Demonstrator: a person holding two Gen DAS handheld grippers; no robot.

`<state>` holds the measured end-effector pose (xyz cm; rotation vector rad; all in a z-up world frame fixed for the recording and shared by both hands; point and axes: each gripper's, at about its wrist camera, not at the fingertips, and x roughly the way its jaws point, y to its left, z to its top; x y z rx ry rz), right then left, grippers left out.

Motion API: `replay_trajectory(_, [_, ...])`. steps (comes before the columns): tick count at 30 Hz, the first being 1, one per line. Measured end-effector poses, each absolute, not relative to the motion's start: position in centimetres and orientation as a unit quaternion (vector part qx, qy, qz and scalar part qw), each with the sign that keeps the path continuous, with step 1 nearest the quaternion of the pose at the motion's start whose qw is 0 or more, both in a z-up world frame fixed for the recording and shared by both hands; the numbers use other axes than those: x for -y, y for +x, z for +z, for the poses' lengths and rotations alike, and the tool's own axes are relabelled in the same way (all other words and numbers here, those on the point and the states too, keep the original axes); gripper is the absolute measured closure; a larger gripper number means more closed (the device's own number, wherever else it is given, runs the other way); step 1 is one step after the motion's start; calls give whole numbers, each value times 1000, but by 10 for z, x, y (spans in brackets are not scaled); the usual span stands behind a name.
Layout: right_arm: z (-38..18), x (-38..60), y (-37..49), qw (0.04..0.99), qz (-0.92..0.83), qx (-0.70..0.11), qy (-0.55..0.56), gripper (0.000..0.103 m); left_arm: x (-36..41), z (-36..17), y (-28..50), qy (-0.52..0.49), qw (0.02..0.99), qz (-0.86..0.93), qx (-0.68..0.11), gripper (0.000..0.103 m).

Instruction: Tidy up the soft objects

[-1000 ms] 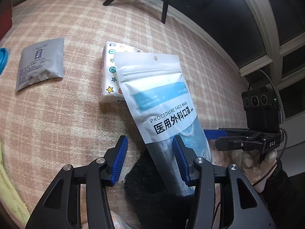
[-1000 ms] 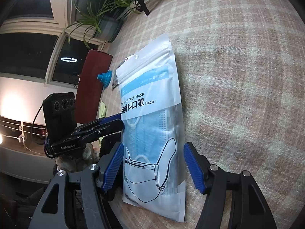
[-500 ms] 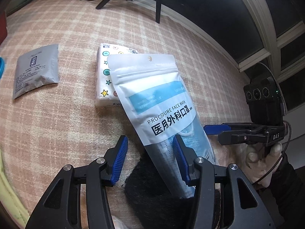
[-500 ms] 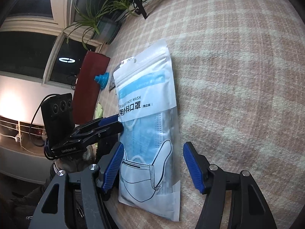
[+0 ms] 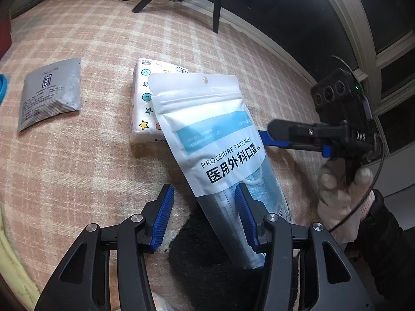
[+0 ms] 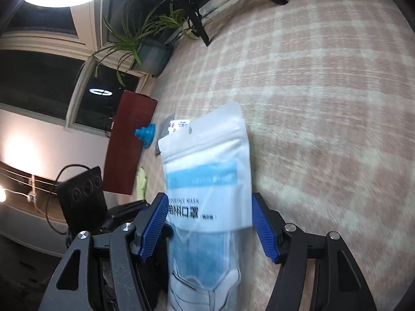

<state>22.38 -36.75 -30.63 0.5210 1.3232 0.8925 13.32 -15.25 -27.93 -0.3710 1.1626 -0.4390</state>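
Observation:
A white and blue face mask pouch [image 5: 215,140] lies flat on the pink checked rug, its top edge over a white tissue pack with stars [image 5: 145,103]. My left gripper [image 5: 202,215] is open, and its right finger [image 5: 245,212] overlaps the pouch's lower end. My right gripper [image 6: 207,225] is open and straddles the pouch [image 6: 207,171], which lies between its blue pads. The right gripper also shows from the side in the left wrist view [image 5: 275,136], at the pouch's right edge. A grey sachet [image 5: 49,93] lies apart at left.
A black fuzzy item [image 5: 205,254] lies under the pouch's near end. A dark red box [image 6: 129,145] and a blue object [image 6: 146,133] stand at the rug's edge. A potted plant [image 6: 147,49] and black stand legs [image 5: 215,7] are at the far side.
My right gripper has moved forward along the pouch, so its pads now flank the printed label. My left gripper has stayed open at the pouch's lower end.

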Motion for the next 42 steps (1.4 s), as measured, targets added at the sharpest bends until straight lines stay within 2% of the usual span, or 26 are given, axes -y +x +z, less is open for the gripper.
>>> replay_trajectory(15, [-309, 392, 175, 646, 409, -601, 231, 41, 169, -276, 130, -151, 798, -211, -543, 55])
replay_trajectory(18, [-310, 396, 171, 650, 401, -600, 239, 46, 178, -275, 129, -146, 795, -221, -546, 55])
replay_trajectory(20, [-310, 398, 169, 658, 392, -600, 233, 53, 184, -274, 128, -139, 793, -227, -548, 55])
replay_trajectory(25, [-309, 400, 160, 667, 381, -603, 215, 59, 190, -273, 131, -129, 791, -226, -554, 55])
replay_trajectory(42, [-316, 409, 151, 663, 355, -593, 288, 59, 217, -262, 140, -80, 792, -223, -562, 55])
